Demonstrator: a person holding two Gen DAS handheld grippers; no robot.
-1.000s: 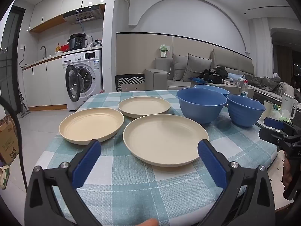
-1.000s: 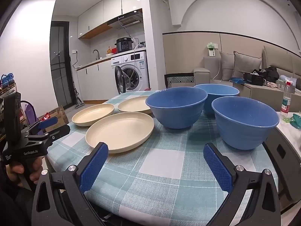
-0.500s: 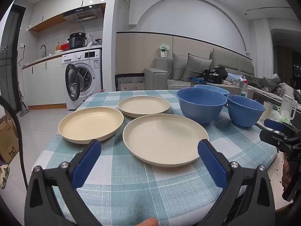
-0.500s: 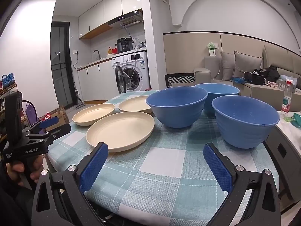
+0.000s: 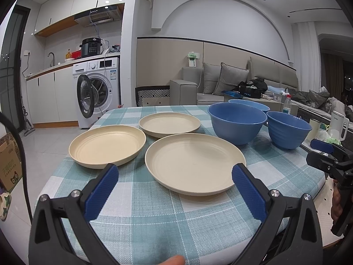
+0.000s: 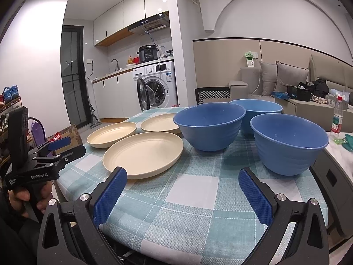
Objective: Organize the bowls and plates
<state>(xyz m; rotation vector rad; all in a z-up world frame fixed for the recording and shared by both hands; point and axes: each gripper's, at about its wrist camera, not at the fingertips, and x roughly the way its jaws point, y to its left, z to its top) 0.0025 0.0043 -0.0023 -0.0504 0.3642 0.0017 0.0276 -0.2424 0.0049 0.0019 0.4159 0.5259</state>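
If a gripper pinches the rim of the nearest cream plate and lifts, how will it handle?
The nearest cream plate looks rigid and thin, so probably light. Its low rim gives shallow purchase, so it may tilt or slip. Flat on the checked tablecloth, it should slide rather than tip.

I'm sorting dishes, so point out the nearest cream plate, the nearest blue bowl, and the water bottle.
nearest cream plate (image 5: 194,163): left wrist view, centre of its flat inside.
nearest blue bowl (image 6: 289,154): right wrist view, front outer wall.
water bottle (image 6: 337,119): right wrist view, label area.
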